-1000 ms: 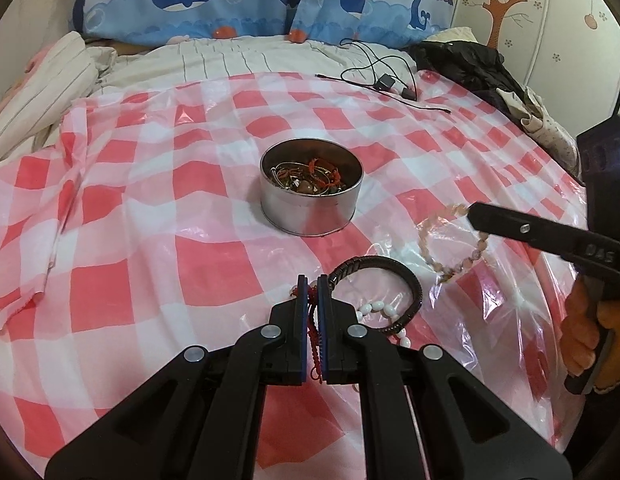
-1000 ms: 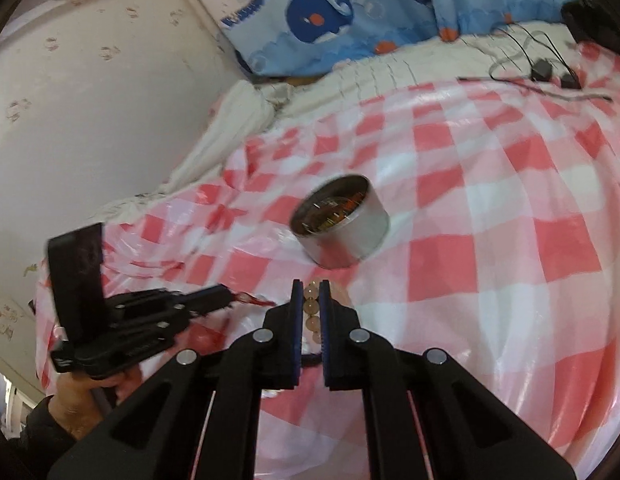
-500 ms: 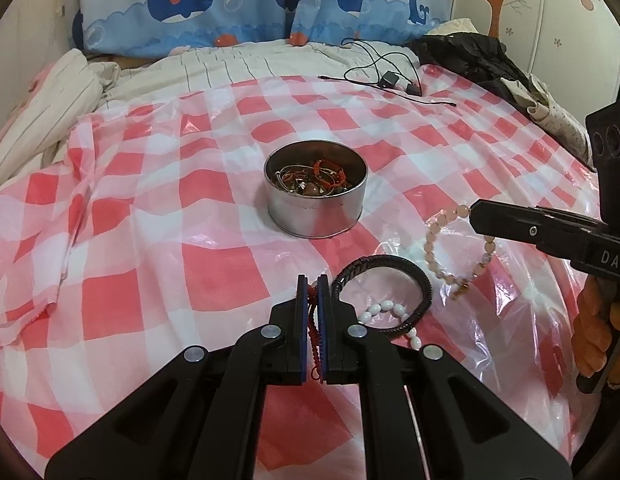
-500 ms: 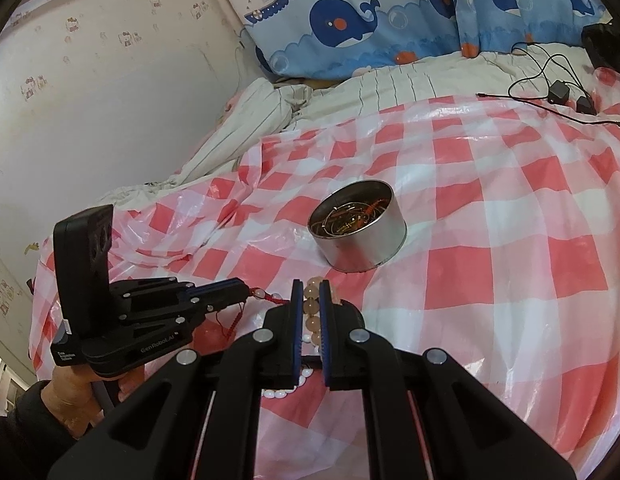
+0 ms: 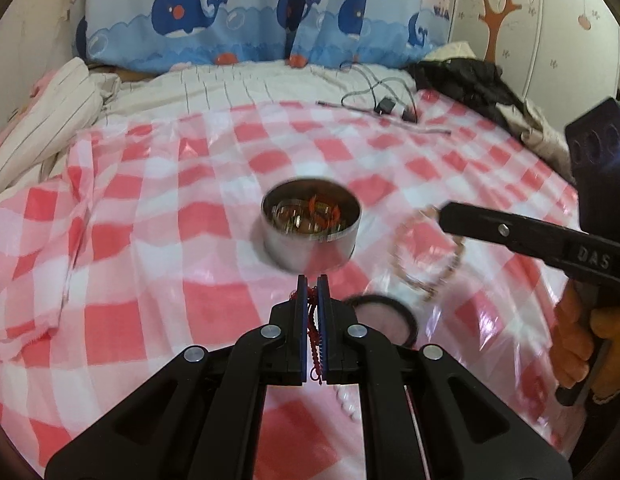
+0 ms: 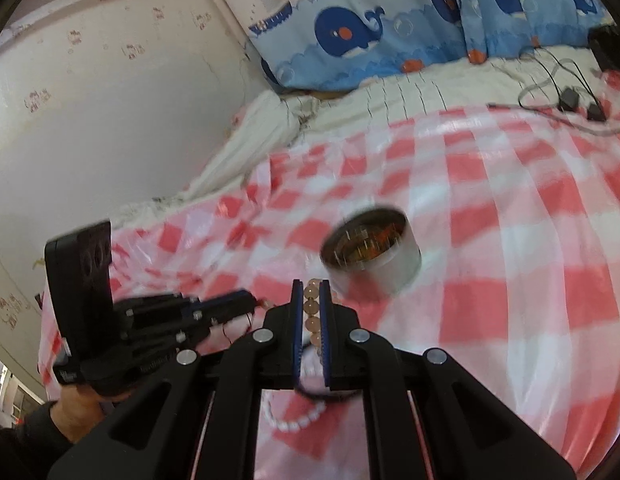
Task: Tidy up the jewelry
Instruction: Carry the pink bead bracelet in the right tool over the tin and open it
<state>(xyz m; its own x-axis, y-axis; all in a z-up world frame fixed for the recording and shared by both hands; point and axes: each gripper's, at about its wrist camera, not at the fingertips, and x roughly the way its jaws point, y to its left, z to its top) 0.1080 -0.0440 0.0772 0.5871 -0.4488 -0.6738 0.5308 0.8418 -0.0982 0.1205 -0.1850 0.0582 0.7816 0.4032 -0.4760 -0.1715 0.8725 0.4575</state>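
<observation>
Both bracelets have come up off the bed: the red cord bracelet (image 5: 313, 334) now hangs clear in the left hand-held gripper (image 5: 312, 280), and the pale bead bracelet (image 5: 428, 258) dangles from the right hand-held gripper (image 6: 311, 285). The tin (image 5: 310, 229) sits closer ahead, mid-frame, blurred by motion.

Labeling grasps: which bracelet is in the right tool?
The pale peach bead bracelet, pinched in the right tool. The red cord is in the left tool; the black band lies loose.
</observation>
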